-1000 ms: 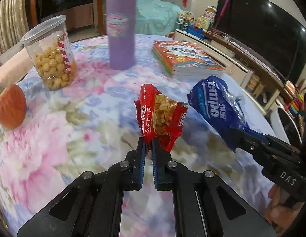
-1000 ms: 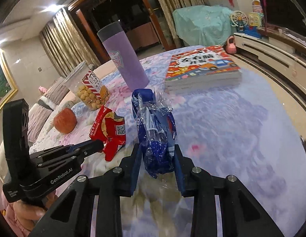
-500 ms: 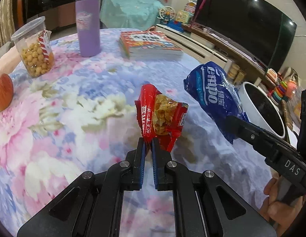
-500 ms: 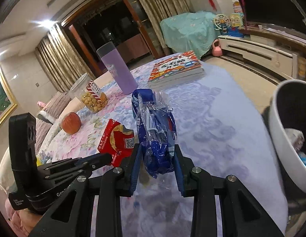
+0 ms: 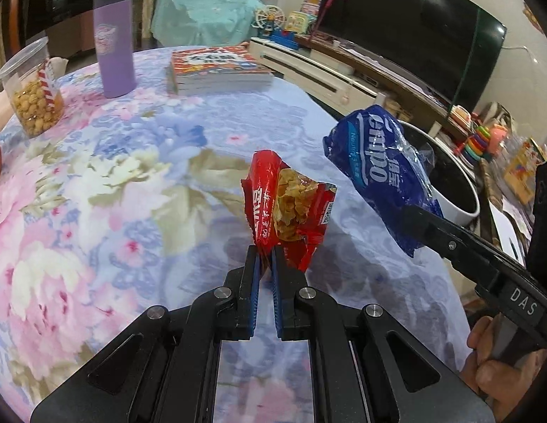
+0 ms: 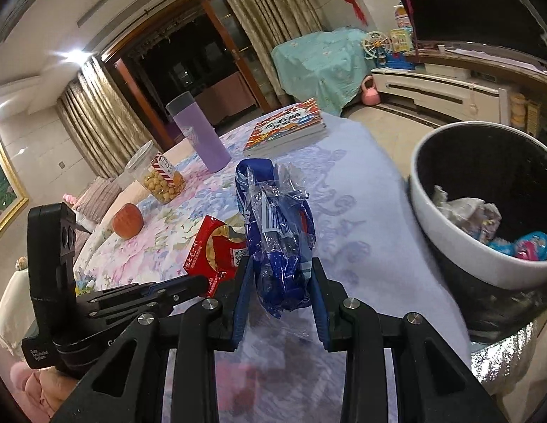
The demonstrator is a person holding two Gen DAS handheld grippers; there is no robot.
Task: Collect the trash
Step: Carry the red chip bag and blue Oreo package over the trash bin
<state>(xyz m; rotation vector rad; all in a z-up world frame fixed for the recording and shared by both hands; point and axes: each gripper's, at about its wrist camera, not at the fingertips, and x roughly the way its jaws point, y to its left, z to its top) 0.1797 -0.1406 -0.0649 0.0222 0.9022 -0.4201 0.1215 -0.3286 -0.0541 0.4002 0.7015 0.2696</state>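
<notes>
The counter (image 5: 97,183), covered in a floral cloth, carries a stack of books (image 5: 217,70), a purple tumbler (image 5: 113,60), a clear jar of snacks (image 5: 31,98) and an apple (image 6: 127,221). A white bin (image 6: 485,268) with rubbish inside stands just beside the counter edge. The right hand-held gripper (image 6: 278,282) is clamped on a blue tissue wrapper (image 6: 277,239), held clear above the counter near the bin. The left hand-held gripper (image 5: 265,257) is pinched together on the bottom edge of a red snack packet (image 5: 287,211), also lifted off the cloth
</notes>
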